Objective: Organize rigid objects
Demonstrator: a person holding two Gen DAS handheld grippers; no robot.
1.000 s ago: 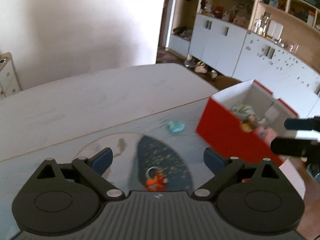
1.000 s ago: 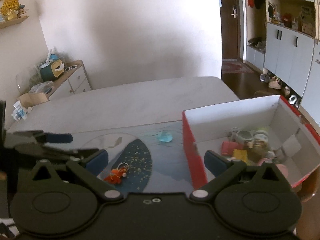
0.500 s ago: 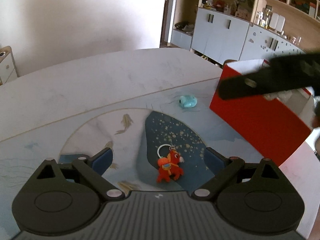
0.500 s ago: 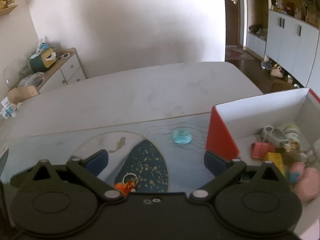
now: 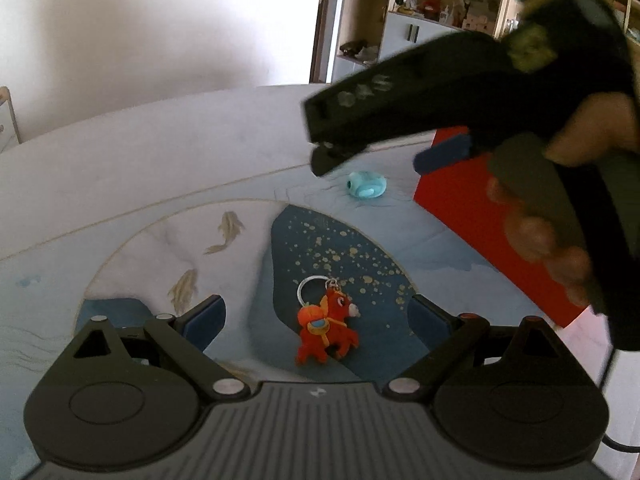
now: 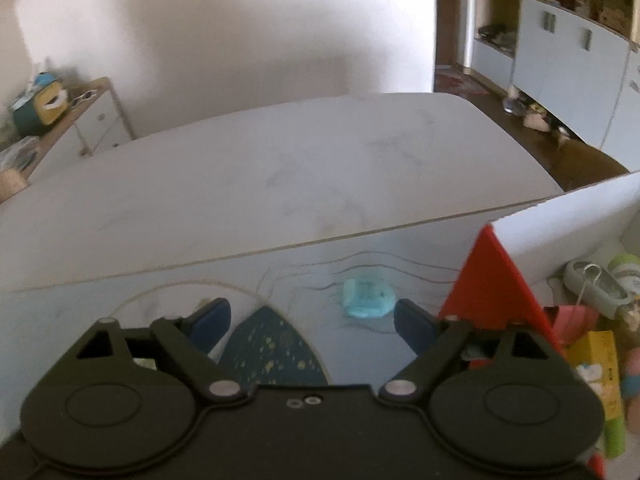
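An orange toy keychain (image 5: 326, 330) with a metal ring lies on the dark blue patch of the table mat, between the fingers of my open left gripper (image 5: 316, 322), untouched by the pads. A small light-blue object (image 5: 366, 185) (image 6: 366, 298) rests on the mat beside the red box (image 5: 492, 224) (image 6: 496, 280). My right gripper (image 6: 312, 320) hovers just short of the blue object. Its jaws are closing, still wide, with nothing between them. In the left wrist view the right gripper (image 5: 384, 156) is a dark shape held by a hand above the blue object.
The red box with white inner walls (image 6: 568, 216) holds several small items. The white table (image 6: 280, 168) stretches beyond the mat. A low cabinet (image 6: 92, 120) stands at the left wall, white cupboards (image 6: 568, 64) at the right.
My left gripper sank toward the orange keychain, which now lies between its fingers. My right gripper swung left from over the box toward the blue object, crossing into the left wrist view, and its jaws narrowed slightly.
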